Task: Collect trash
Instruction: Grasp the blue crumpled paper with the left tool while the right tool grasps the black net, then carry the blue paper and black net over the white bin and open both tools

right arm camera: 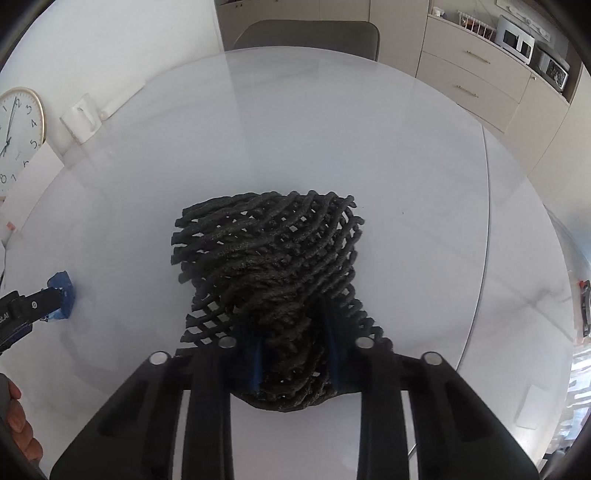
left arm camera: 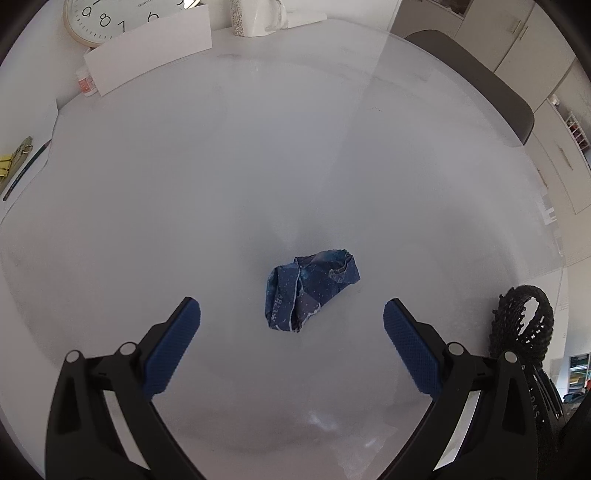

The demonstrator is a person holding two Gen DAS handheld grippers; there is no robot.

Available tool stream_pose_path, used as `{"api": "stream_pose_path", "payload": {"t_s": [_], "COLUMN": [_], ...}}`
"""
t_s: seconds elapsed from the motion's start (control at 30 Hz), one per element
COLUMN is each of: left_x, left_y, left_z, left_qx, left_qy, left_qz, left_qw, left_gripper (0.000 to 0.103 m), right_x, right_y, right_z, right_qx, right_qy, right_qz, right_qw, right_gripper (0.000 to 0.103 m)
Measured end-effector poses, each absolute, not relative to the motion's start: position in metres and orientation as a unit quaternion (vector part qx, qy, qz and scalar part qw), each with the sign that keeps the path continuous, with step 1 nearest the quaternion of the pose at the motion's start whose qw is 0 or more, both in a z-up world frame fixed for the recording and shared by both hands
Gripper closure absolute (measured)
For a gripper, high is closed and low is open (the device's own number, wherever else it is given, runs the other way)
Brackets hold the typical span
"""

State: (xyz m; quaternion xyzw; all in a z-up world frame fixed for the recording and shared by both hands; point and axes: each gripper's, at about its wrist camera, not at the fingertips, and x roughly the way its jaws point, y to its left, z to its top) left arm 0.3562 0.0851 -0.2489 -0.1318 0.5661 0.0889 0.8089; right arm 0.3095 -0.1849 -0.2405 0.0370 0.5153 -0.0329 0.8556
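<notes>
Left wrist view: the left gripper [left arm camera: 291, 325] hangs with jaws wide over the table [left arm camera: 258, 166], the wrapper [left arm camera: 310, 290] lying just ahead at 12 o'clock between the fingers. The pickup looks to be in hand; next, descend and close.

Right wrist view: the right gripper [right arm camera: 295, 354] is clamped on the net [right arm camera: 269, 266], with the wrapper at 9 o'clock.

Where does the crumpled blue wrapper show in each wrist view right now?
Left wrist: blue wrapper lies low centre on the table, between the open left gripper fingers.
Right wrist: it shows at the far left edge, beside the left gripper's tip.
Shared landmark: the wall clock.
</notes>
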Motion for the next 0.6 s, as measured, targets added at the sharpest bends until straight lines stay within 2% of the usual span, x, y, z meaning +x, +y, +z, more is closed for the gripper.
{"api": "stream_pose_path", "payload": {"t_s": [0.23, 0.27, 0.33, 0.4, 0.6], "left_x": [0.372, 0.374, 0.376, 0.376, 0.366], "left_y": [0.078, 0.077, 0.075, 0.074, 0.078], "left_z": [-0.257, -0.257, -0.259, -0.261, -0.255], "left_qx": [-0.132, -0.129, -0.125, -0.13, -0.135], "left_qy": [0.574, 0.574, 0.577, 0.585, 0.573], "left_qz": [0.124, 0.129, 0.129, 0.125, 0.12], "left_qw": [0.798, 0.799, 0.796, 0.791, 0.799], "left_gripper": [0.01, 0.018, 0.044, 0.06, 0.064], "right_x": [0.306, 0.305, 0.302, 0.301, 0.298], "right_y": [-0.192, -0.192, -0.192, -0.193, -0.196], "right_z": [-0.231, -0.229, -0.226, -0.224, -0.221], "right_qx": [0.041, 0.04, 0.039, 0.039, 0.046], "right_qy": [0.506, 0.504, 0.501, 0.499, 0.499], "right_qz": [-0.012, -0.011, -0.009, -0.007, -0.003], "right_qw": [0.862, 0.863, 0.865, 0.866, 0.866], "right_gripper": [0.09, 0.09, 0.09, 0.09, 0.09]}}
